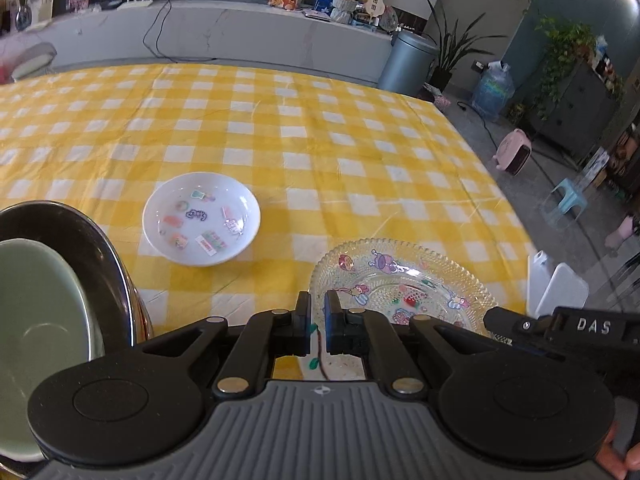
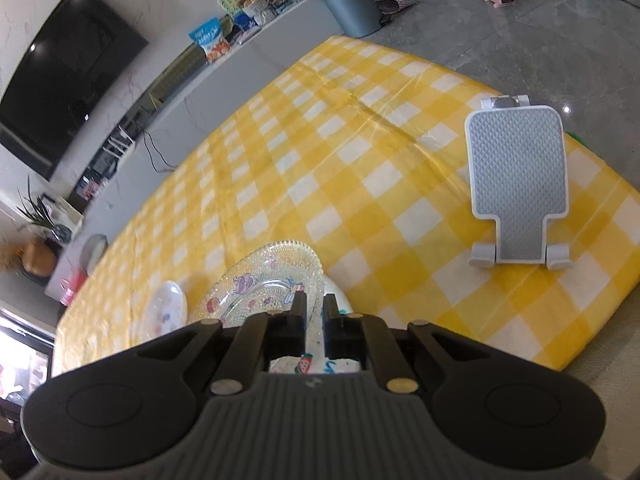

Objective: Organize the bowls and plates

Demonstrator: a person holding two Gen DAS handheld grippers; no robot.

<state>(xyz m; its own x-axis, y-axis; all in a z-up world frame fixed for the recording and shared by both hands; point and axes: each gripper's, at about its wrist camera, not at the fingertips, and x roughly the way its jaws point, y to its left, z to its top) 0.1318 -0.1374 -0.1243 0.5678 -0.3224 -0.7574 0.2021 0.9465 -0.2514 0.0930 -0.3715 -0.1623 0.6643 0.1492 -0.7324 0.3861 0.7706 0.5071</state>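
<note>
A clear glass plate with cartoon stickers (image 1: 400,280) is held above the yellow checked table (image 1: 280,120); it also shows in the right wrist view (image 2: 264,280). My right gripper (image 2: 315,308) is shut on its rim; its body shows at the right of the left wrist view (image 1: 560,332). Under the glass plate lies a white plate with drawings (image 2: 334,364). My left gripper (image 1: 318,312) is nearly shut on the glass plate's near rim. A small white sticker plate (image 1: 202,218) lies on the table, also in the right wrist view (image 2: 166,312). A green bowl (image 1: 36,340) sits inside a steel bowl (image 1: 96,256) at the left.
A grey and white phone stand (image 2: 518,184) stands near the table's right edge. A grey bin (image 1: 406,62), plants and a pink heater (image 1: 514,152) stand on the floor beyond the table. A counter with clutter runs along the far side.
</note>
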